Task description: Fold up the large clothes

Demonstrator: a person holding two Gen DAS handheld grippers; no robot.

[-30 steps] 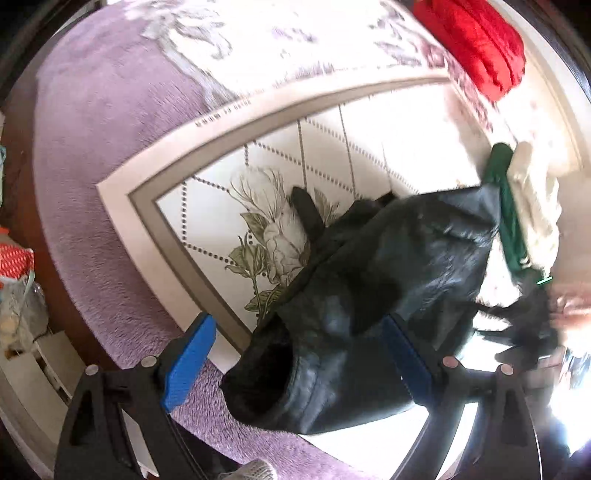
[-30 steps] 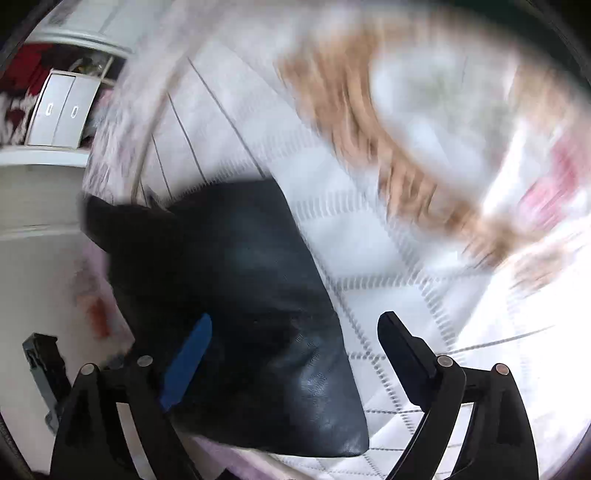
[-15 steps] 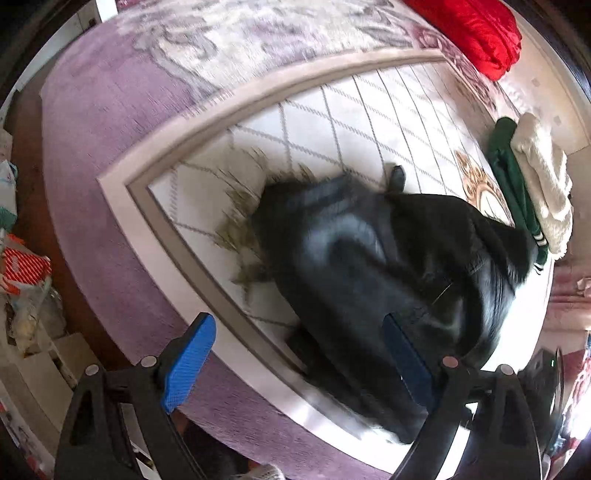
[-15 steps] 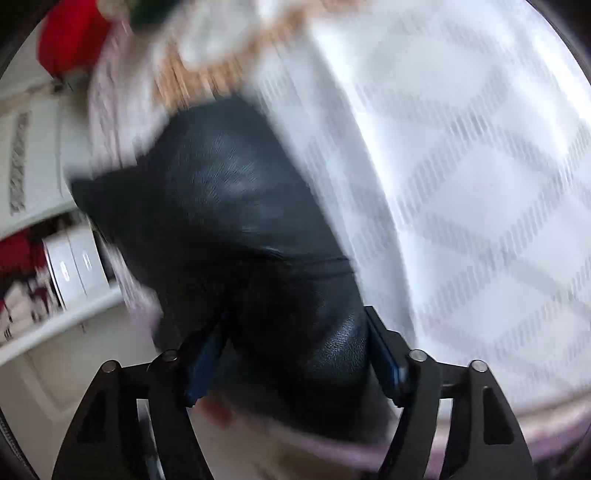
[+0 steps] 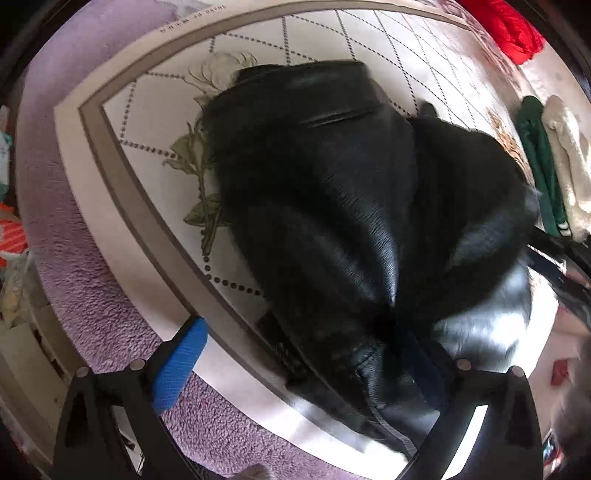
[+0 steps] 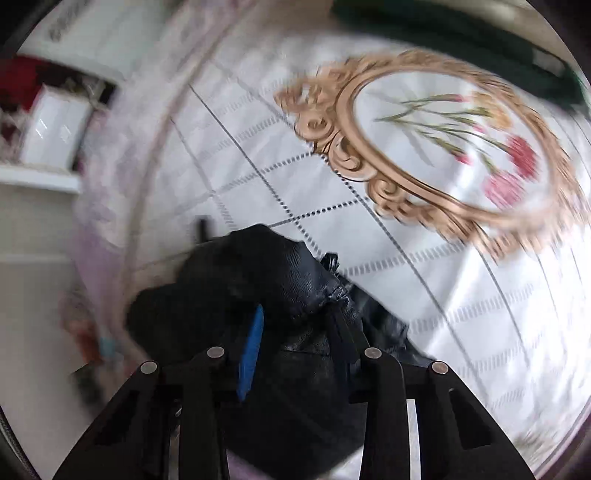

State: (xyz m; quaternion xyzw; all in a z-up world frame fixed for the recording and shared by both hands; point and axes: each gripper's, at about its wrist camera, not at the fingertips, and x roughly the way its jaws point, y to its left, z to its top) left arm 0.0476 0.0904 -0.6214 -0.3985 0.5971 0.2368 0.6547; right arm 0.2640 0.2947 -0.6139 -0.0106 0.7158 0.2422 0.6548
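Note:
A black leather jacket lies bunched on the white patterned rug. My left gripper is open, its blue pads wide apart; the jacket's near edge lies between them and covers the right pad. In the right wrist view my right gripper is shut on a bunched fold of the same jacket and holds it above the rug.
A purple shaggy border runs around the rug. A red garment lies far right. A green garment and a cream one lie at the right edge. White furniture stands at left.
My right gripper has closed on the jacket and lifted a fold of it. My left gripper has come closer to the jacket, which has spread out on the rug.

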